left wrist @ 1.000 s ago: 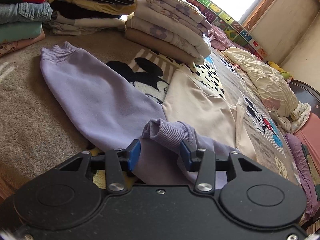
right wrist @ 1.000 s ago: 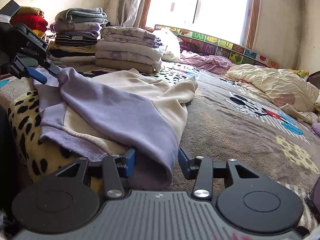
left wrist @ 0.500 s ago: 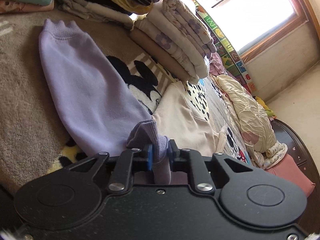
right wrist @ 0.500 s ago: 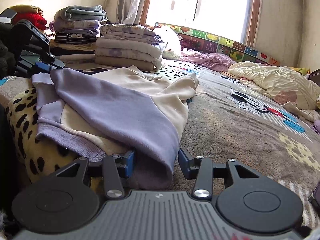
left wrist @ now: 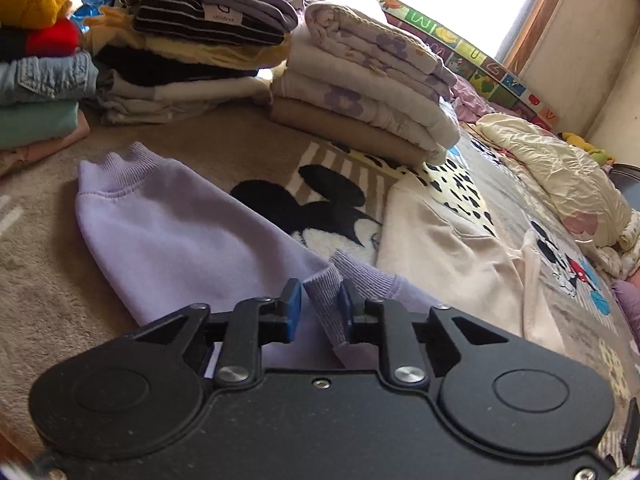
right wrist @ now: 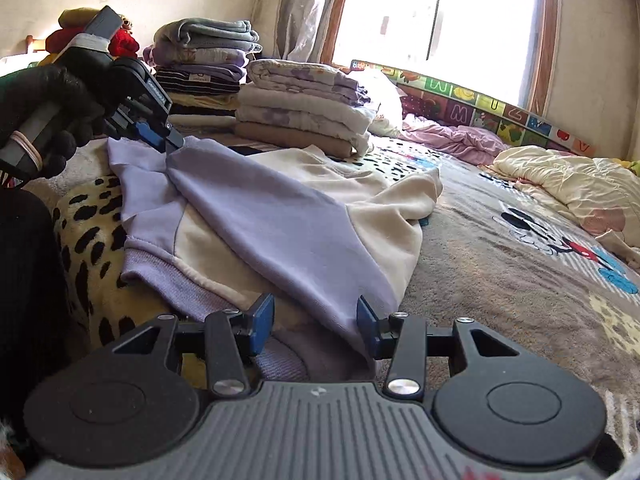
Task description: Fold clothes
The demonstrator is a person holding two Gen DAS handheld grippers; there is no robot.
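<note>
left gripper [left wrist: 318,306] pinches the ribbed cuff [left wrist: 340,292] — carry it far across the cream body [left wrist: 448,248], keeping tension; right gripper [right wrist: 316,318] gapes wide, empty.

Soft fleece sweatshirt [right wrist: 280,216], ribbed cuff [left wrist: 344,280]; fuzzy blanket [right wrist: 500,280].

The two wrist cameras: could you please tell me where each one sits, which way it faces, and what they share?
Left wrist: rides the left gripper, low over the bed, looking across the lavender sleeve to the folded stacks; its fingers pinch the ribbed cuff.
Right wrist: rides the right gripper, jaws open around the sweatshirt, facing the window; a gloved hand holds the other gripper at left.
Shared: the sweatshirt, the floral folded stack and the cartoon blanket.
</note>
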